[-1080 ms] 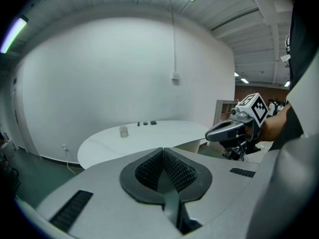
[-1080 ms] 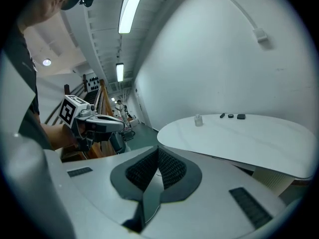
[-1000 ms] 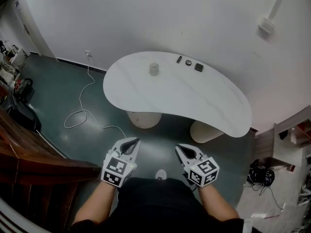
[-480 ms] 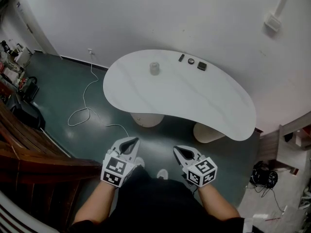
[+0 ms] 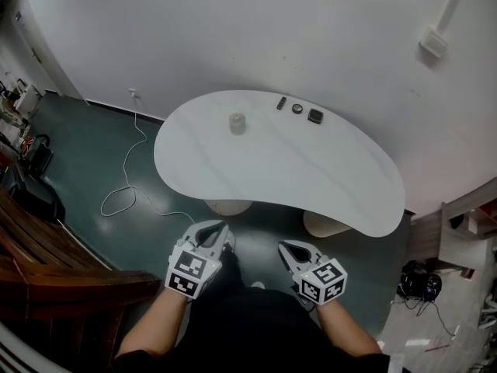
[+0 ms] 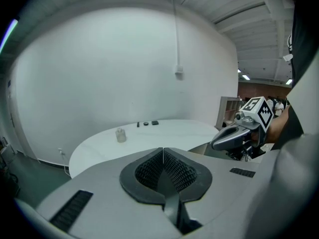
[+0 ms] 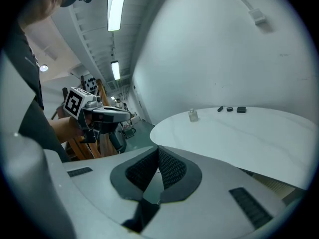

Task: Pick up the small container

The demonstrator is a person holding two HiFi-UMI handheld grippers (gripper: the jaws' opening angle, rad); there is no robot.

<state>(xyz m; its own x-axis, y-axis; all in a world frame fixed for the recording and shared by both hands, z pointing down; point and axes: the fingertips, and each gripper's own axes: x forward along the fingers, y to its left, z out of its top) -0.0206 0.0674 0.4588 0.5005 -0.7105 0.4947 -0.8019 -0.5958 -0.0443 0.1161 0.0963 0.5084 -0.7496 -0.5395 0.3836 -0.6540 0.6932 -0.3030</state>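
Head view has the left gripper (image 5: 215, 232) and right gripper (image 5: 290, 249) closed and empty, well short of the white curved tabletop (image 5: 311, 169) bearing the small pale container (image 5: 237, 123); the approach probably comes next, reaching forward and opening.

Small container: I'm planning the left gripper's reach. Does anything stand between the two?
Nothing visible does. The small container stands alone on the white table. Only bare tabletop and floor separate it from the shut left gripper.
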